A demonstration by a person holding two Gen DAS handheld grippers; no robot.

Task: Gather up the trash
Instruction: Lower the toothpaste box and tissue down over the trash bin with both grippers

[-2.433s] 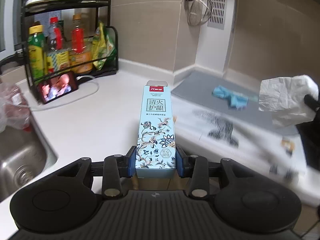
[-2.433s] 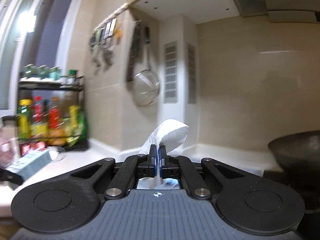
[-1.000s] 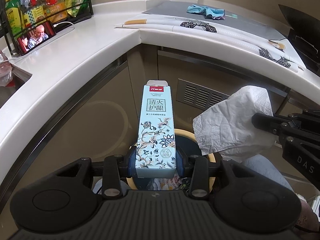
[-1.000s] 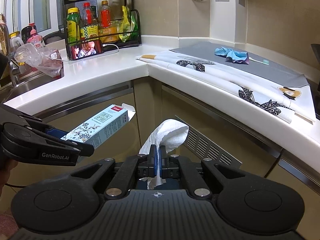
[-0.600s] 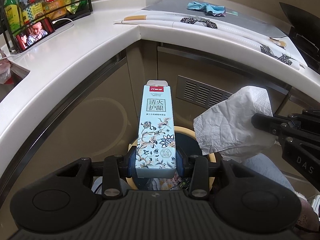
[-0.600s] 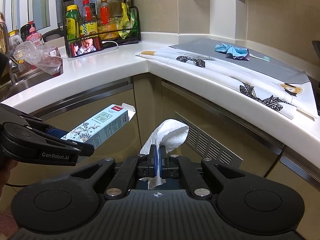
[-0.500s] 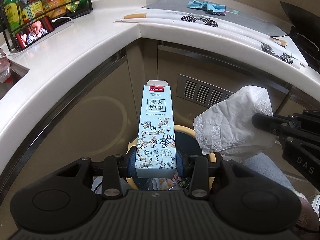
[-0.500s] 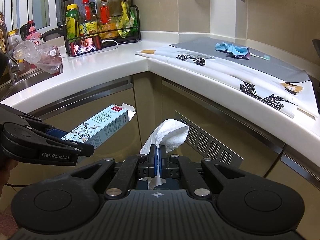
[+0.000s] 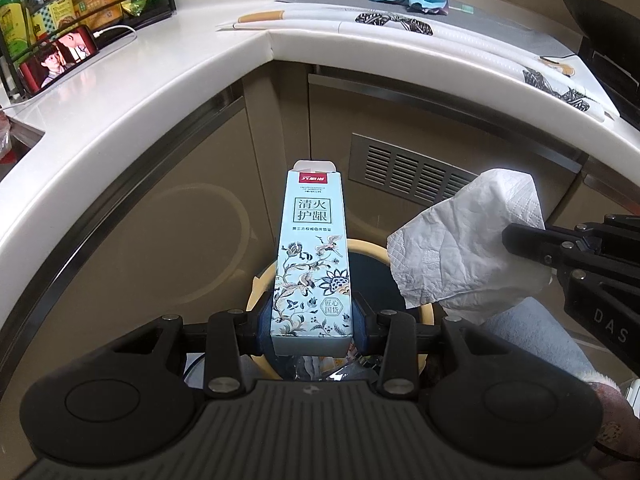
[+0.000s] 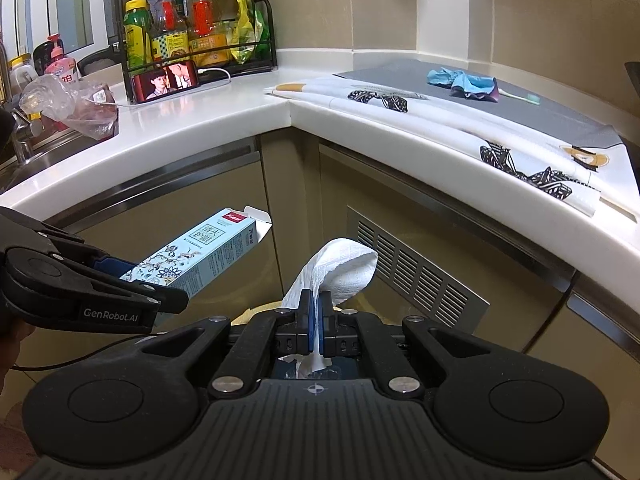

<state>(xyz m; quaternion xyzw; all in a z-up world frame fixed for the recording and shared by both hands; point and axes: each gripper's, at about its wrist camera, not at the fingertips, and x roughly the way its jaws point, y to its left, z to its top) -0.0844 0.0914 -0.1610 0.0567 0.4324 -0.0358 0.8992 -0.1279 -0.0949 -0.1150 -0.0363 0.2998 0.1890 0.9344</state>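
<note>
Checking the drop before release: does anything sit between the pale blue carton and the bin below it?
Nothing visible does. The pale blue flowered carton in the left gripper hangs above the yellow-rimmed bin; the white tissue is off to its side.

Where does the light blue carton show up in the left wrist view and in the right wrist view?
Left wrist view: light blue carton at centre, clamped in the left gripper, above the bin.
Right wrist view: it sits left of centre, pointing up and right.
Shared landmark: the cabinet vent grille.
</note>
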